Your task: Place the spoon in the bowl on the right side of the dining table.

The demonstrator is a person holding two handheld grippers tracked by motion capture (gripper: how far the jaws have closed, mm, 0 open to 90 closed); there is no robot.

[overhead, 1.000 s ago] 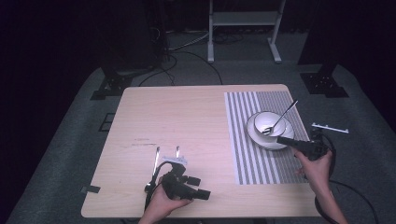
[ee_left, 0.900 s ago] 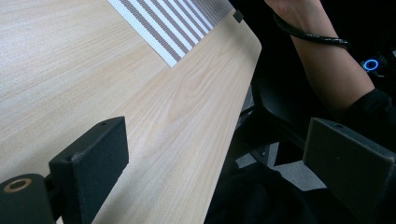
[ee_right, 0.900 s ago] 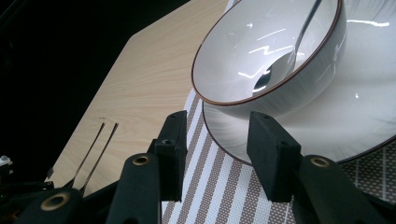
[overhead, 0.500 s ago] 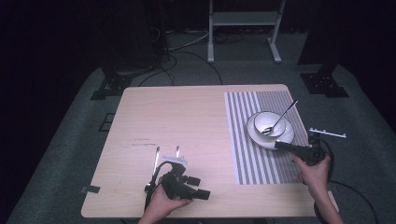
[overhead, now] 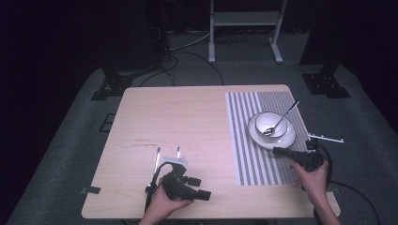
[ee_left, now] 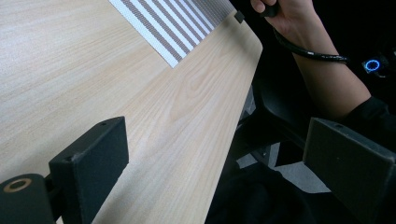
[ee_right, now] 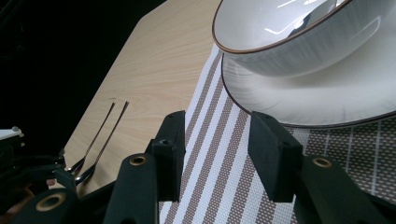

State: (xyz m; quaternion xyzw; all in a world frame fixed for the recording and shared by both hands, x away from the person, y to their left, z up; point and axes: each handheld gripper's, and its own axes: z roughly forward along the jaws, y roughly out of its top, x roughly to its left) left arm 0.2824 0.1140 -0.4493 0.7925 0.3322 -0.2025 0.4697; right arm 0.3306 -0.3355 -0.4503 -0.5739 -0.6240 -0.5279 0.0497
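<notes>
The right tool (overhead: 280, 151) is lying low over the striped mat (overhead: 248, 154) near the right edge of the surface (overhead: 187, 122), its jaws pointing left toward the near rim of the plate (overhead: 259, 138). In the right gripper view this tool (ee_right: 217, 154) is showing its two black jaws standing partly apart with nothing between them, only the brown and white stripes of the mat (ee_right: 219, 186) lying under the gap. Just beyond the jaw tips the white plate (ee_right: 327, 100) with its dark rim is sitting on the mat, and the white bowl (ee_right: 289, 42) is resting on top of it; the jaws are not touching either one. In the high view a spoon (overhead: 280, 119) is leaning in the bowl (overhead: 268, 123), its handle sticking out over the far right rim. The right hand (overhead: 312, 180) is gripping the tool's body from behind, with a cable trailing off the surface's edge. The left tool (overhead: 168, 153) is lying on the bare wood near the front edge, well apart from the mat, held by the left hand (overhead: 164, 199). In the left gripper view its jaws (ee_left: 210, 158) are standing wide, holding nothing, one over the wood and the other past the front edge of the surface (ee_left: 140, 93), with a corner of the mat (ee_left: 177, 28) farther off.
</notes>
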